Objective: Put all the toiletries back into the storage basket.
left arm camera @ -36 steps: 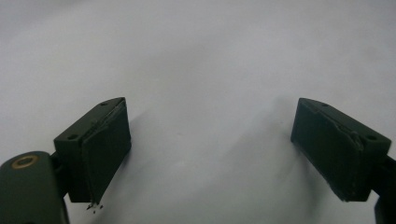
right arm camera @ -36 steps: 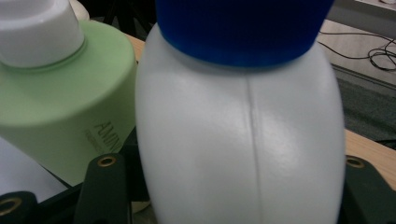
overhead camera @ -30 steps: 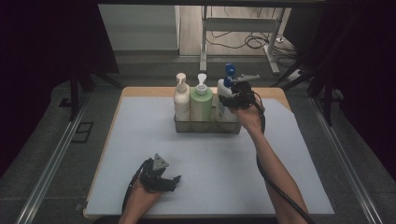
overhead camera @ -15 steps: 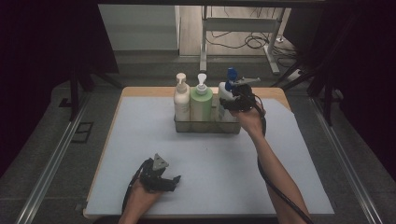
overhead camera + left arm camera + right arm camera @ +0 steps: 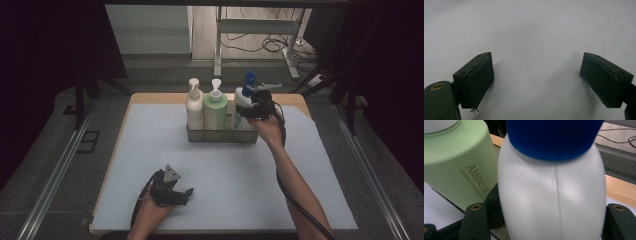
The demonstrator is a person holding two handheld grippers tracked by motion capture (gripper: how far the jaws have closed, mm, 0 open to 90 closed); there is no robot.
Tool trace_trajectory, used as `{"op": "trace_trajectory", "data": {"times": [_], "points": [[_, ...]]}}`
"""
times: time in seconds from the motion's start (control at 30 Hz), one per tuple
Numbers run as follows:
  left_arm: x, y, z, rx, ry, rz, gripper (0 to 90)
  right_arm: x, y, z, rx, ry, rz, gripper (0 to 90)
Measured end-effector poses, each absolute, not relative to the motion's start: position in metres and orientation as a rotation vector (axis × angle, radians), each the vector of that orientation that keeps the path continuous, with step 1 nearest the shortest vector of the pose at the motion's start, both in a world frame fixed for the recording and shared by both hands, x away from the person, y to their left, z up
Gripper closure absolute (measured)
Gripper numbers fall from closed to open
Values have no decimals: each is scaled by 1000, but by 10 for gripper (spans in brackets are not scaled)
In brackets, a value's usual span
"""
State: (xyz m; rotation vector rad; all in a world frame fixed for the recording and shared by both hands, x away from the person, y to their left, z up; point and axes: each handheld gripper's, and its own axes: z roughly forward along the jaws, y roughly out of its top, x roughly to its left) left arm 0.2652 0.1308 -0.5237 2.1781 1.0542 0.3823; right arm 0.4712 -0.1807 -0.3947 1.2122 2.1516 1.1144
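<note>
Three pump bottles stand in a row in a clear tray (image 5: 220, 136) near the far edge of the table's white mat (image 5: 225, 175), just right of centre. The work's thing is the white bottle w/ blue cap (image 5: 244, 102), rightmost of the row, at the tray's right end. Seen close in the right gripper view, white bottle w/ blue cap (image 5: 552, 202) has a rounded, glossy white body w/ a faint vertical mould seam down the middle, shoulders narrowing up to a ribbed deep-blue collar; in the high view a blue pump head tops it. It stands upright, just beside the green bottle (image 5: 215, 107), whose matte pale-green side carries dark print reading "AMINO AC…" in the right gripper view; whether the two touch, can't tell. A cream bottle (image 5: 194, 105) stands at the tray's left end. Right gripper (image 5: 255, 111) sits at the white bottle, jaws either side of the body; they have just been opening, about mid-width, and pad contact w/ the bottle can't be made out. Left gripper (image 5: 176, 192) rests low on the mat near the near edge, left of centre, jaws spread wide, nothing between them but bare mat, approx. level w/ the surface.
</note>
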Motion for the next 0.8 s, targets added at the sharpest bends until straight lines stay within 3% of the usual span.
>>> {"op": "trace_trajectory", "data": {"times": [0.33,0.8], "points": [[265,131,-524,2179,1054,382,120,463,-185,-398,1183,2164,1113,311],[265,131,-524,2177,1055,383,120,446,-203,-403,1178,2198,1165,321]]}}
